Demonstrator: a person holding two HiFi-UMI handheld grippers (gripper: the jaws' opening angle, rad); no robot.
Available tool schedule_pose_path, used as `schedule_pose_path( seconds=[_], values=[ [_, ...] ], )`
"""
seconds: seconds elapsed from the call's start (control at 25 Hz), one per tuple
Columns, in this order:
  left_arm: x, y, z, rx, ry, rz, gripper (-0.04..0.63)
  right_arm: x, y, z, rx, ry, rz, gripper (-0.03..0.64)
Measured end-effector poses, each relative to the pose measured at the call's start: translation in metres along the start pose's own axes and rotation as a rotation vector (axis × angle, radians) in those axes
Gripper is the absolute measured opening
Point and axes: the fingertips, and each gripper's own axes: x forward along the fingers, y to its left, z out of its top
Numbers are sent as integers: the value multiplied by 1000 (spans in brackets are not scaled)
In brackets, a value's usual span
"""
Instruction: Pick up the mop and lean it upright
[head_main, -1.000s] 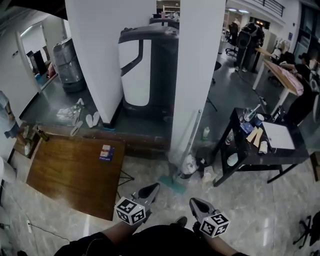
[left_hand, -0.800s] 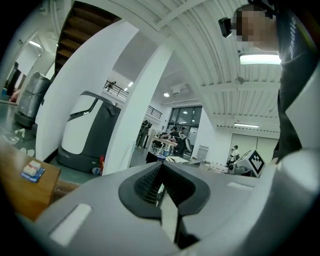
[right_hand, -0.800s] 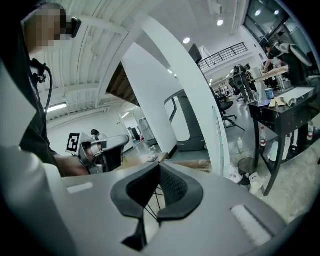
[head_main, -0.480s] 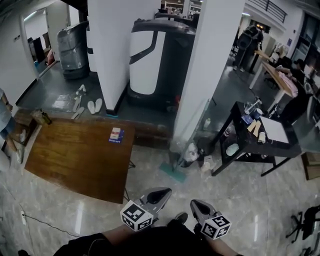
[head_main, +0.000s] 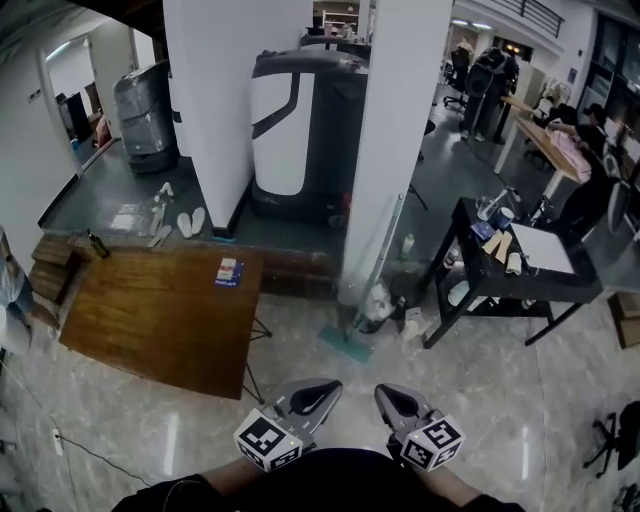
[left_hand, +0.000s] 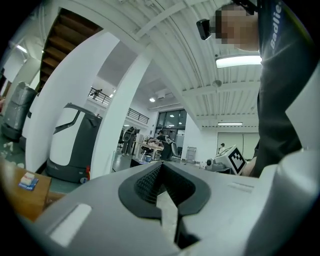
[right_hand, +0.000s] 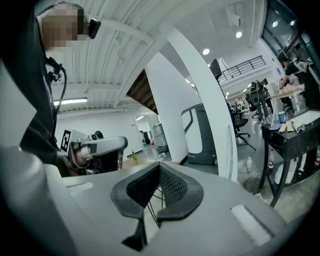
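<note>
Holding both grippers low and side by side, jaws closed on nothing: left gripper (head_main: 313, 391), right gripper (head_main: 391, 397). Mop (head_main: 347, 344) is well ahead of both, between their lines, leaning on the pillar (head_main: 390, 140), head on the floor.

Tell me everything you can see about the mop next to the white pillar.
The mop has a flat, pale teal head resting on the glossy floor and a thin, light-coloured handle. It stands nearly upright, slightly tilted, with the handle's upper end leaning against the white pillar. Nothing holds it. The head's material is too small to tell.
</note>
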Motion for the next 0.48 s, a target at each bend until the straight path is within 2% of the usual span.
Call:
schedule_pose_path(
  seconds=[0.24,0.48],
  values=[
    [20,-45,14,41,-10,-32,20,-32,5,18,-35,-79,40,5],
    [31,-62,5,37,7,-4,20,-43,5,14,-45,-58,95,3]
  ],
)
